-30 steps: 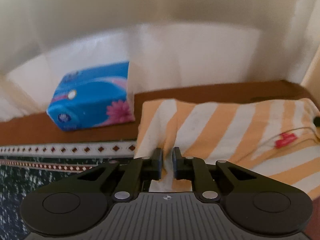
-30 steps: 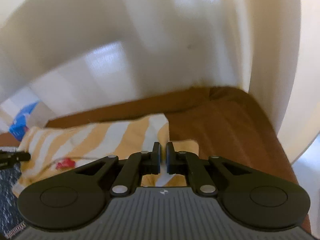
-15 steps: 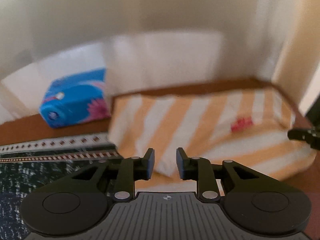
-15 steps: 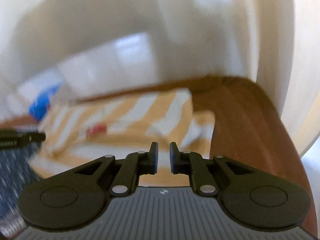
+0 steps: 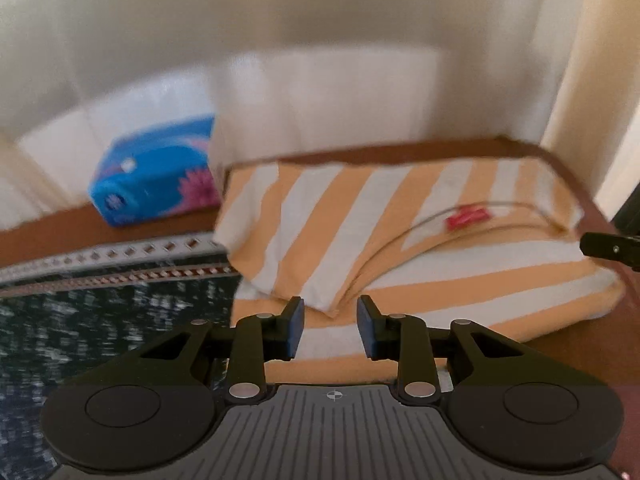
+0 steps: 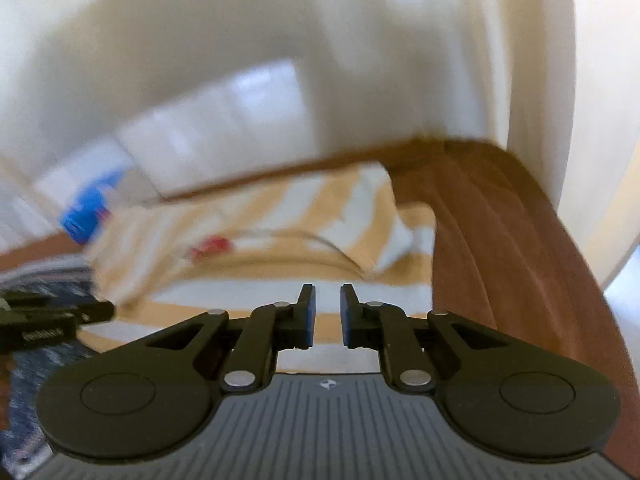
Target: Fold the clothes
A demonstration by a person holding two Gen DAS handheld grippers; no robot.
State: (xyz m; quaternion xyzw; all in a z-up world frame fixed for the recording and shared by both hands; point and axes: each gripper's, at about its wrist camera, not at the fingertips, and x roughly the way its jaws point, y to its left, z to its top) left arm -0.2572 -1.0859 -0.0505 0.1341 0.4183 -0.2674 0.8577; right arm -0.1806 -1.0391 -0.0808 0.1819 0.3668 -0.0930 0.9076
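Since the striped garment [image 5: 400, 240] already lies doubled over on the brown tabletop [image 6: 500, 240], just ahead of both sets of fingers, we judge one fold done and maybe one more plus tidying left. Our left gripper [image 5: 330, 322] has just been opening; its jaws stand well apart with nothing between them, and the folded corner sits just beyond the tips. Our right gripper [image 6: 327, 312] has a narrow gap, also just widened, with no cloth pinched. Left of the left fingers is a dark patterned cloth [image 5: 100, 320], and beyond it a blue tissue pack [image 5: 156, 176].

Hard to make out: the right view is motion-blurred, so the garment's edges smear. The red tag [image 5: 466, 216] is unreadable. The near hem hides under both gripper bodies. We can't tell the layer count or the garment type.
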